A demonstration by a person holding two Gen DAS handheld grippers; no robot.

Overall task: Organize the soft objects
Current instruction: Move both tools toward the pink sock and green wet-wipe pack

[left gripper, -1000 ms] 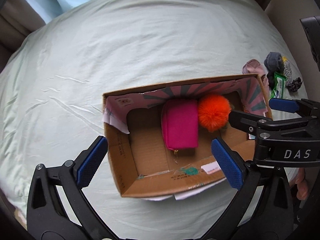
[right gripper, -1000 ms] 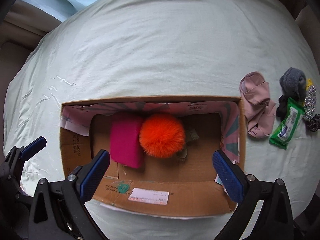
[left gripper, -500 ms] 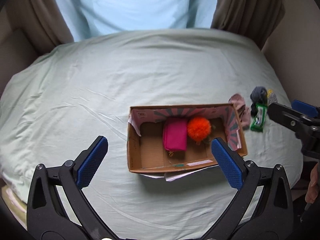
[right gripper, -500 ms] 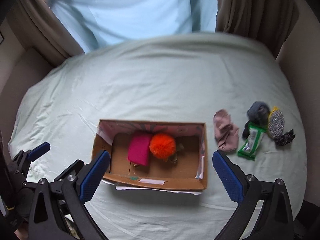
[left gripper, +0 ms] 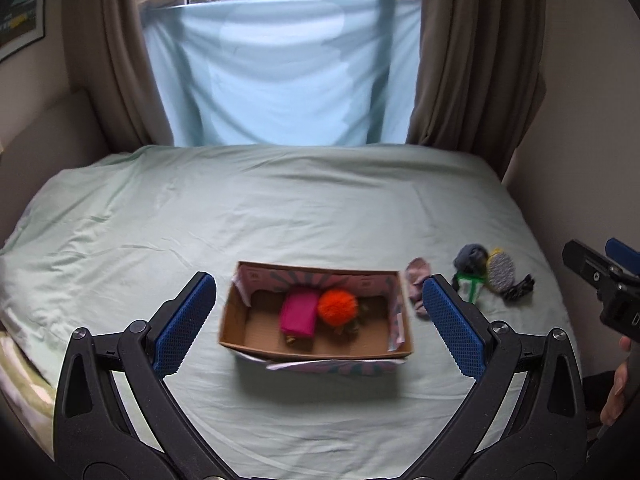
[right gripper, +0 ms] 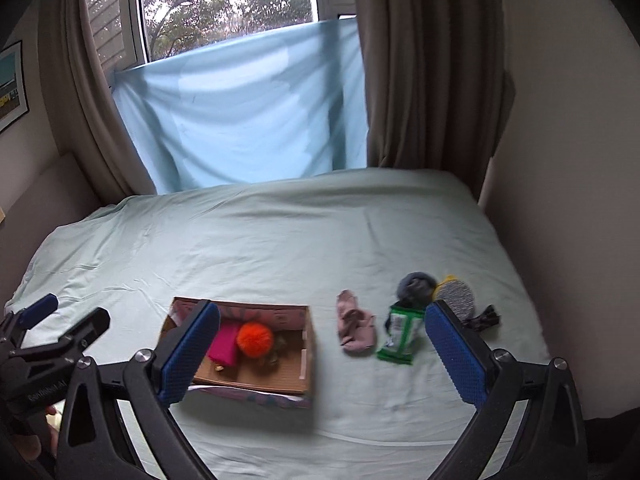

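**Ana:** Both grippers first. Left gripper point(left gripper: 318, 324) has its blue-padded fingers spread wide with nothing between them, held above the bed point(left gripper: 280, 216). Right gripper point(right gripper: 322, 348) is the same: jaws wide apart, nothing gripped.

**Ben:** And each shows in the other's camera?

**Ana:** Yes. In the left wrist view the right one juts in at the right edge, with part of the person's hand point(left gripper: 616, 384) below it. In the right wrist view the left one sits at the lower left.

**Ben:** What lies closest to them on the sheet?

**Ana:** An open cardboard box point(left gripper: 316, 354), nearest of everything, with patterned pink paper lining its walls. Inside, a magenta pouch point(left gripper: 298, 316) lies flat on the floor of the box, and an orange pompom point(left gripper: 337, 307) sits touching its right side. Something small and dark is tucked beside the pompom; I cannot tell what.

**Ben:** And the loose things?

**Ana:** To the right of the box, on the sheet. A pale pink sock point(right gripper: 356, 328) lies near the box wall but apart from it. Next right, a green wipes packet point(right gripper: 400, 338). Behind that packet, a dark grey soft bundle point(right gripper: 414, 286), and beside it a grey round pad point(right gripper: 456, 300) with a yellow rim. A small black scrunchie point(right gripper: 484, 318) sits furthest right.

**Ben:** Beyond the bed?

**Ana:** A light blue sheet point(left gripper: 276, 76) hangs across the window point(right gripper: 228, 4), with brown curtains point(left gripper: 476, 60) on both sides.
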